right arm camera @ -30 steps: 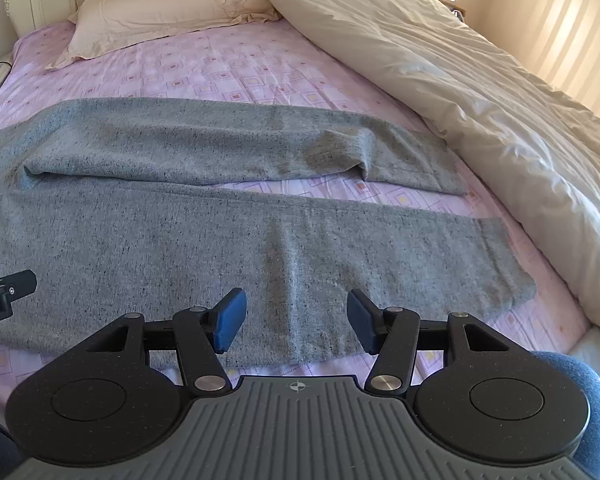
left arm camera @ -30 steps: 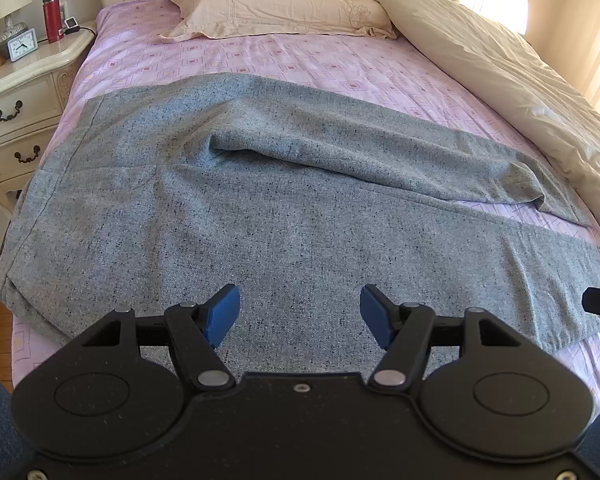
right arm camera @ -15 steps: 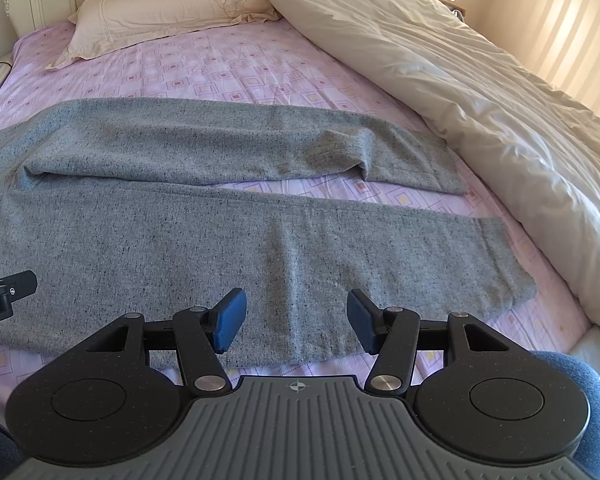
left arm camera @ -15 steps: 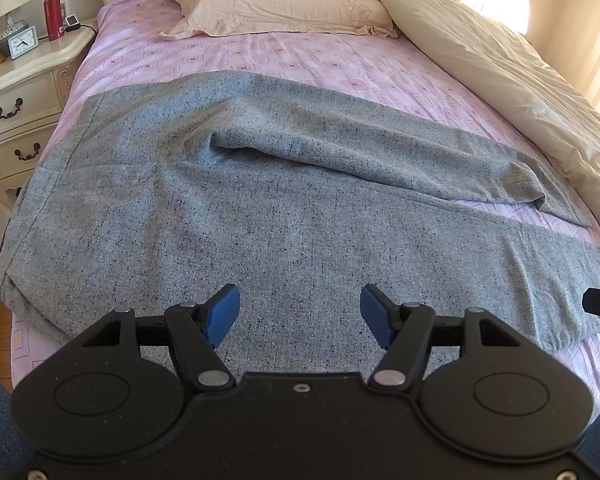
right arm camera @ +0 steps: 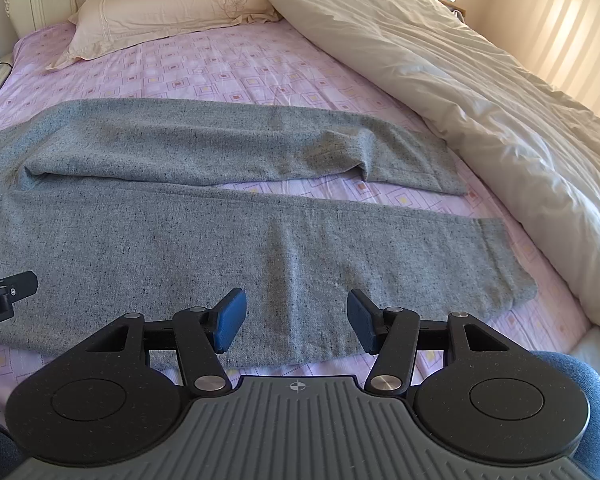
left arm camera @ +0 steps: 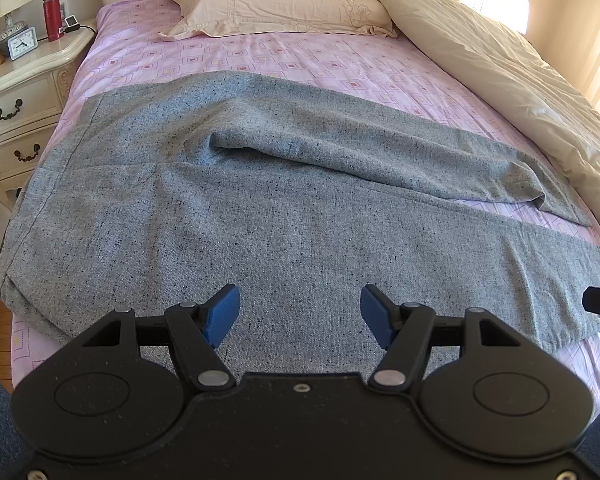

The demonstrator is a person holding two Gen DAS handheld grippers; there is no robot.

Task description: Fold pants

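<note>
On the bed's pink sheet (left arm camera: 284, 60) the grey pants (left arm camera: 284, 216) lie spread flat (ready, likely, for a lengthwise fold), just past the spread, empty fingers of the left gripper (left arm camera: 300, 310) and right gripper (right arm camera: 293, 316), poised above the near leg's edge.

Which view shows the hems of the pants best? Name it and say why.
Right wrist view: both leg ends of the pants lie fully in frame, near the duvet. Left wrist view shows mostly the waist end; the hems sit squeezed at its right edge.
</note>
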